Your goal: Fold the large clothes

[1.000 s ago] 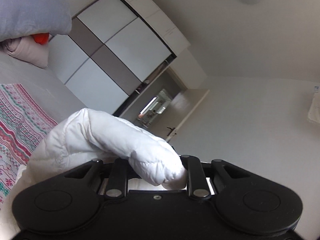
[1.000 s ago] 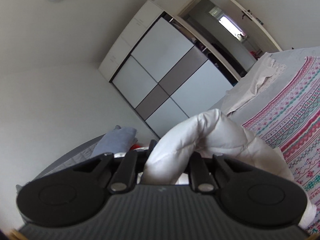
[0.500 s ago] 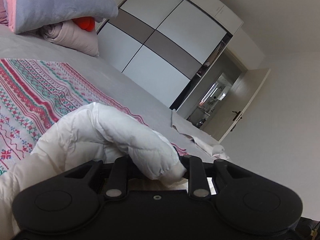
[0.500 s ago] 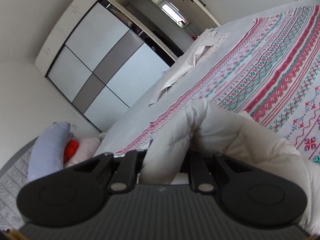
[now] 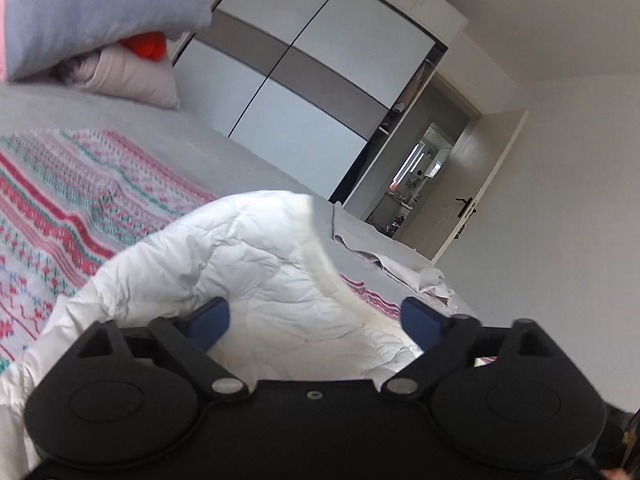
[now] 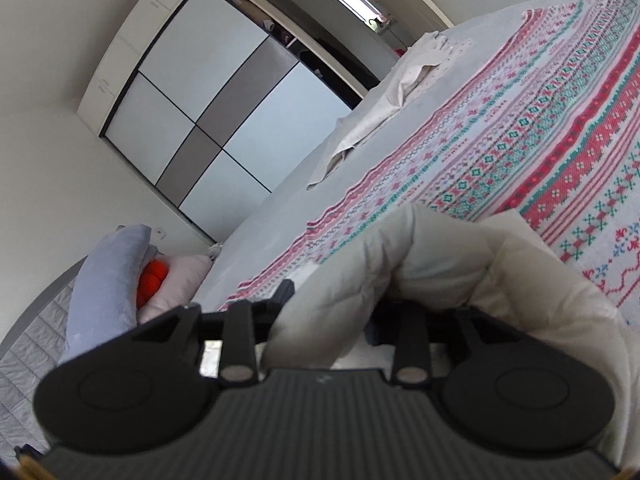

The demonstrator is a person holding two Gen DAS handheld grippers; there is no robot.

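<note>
A white padded jacket [image 5: 248,264] lies bunched on the patterned blanket [image 5: 60,200] of the bed. My left gripper [image 5: 316,320] stands wide, its jaws still opening. Both blue pads [image 5: 212,320] are clear of the cloth, and the jacket's fold rests loose between them. In the right wrist view another fold of the jacket [image 6: 440,264] bulges up between the fingers of my right gripper [image 6: 332,304]. Its jaws are opening too. The left fingertip [image 6: 285,292] shows beside the cloth, and the other is hidden behind the fold.
Grey and pink pillows [image 5: 100,12] with something orange between them are stacked at the head of the bed. A crumpled pale sheet [image 6: 380,108] lies at the far edge. Beyond stand a white and grey wardrobe [image 5: 320,60] and an open door [image 5: 480,184].
Both grippers came down toward the bed with the jacket. The left jaws went from pinching the fold to wide apart, letting it go. The right jaws have spread a little.
</note>
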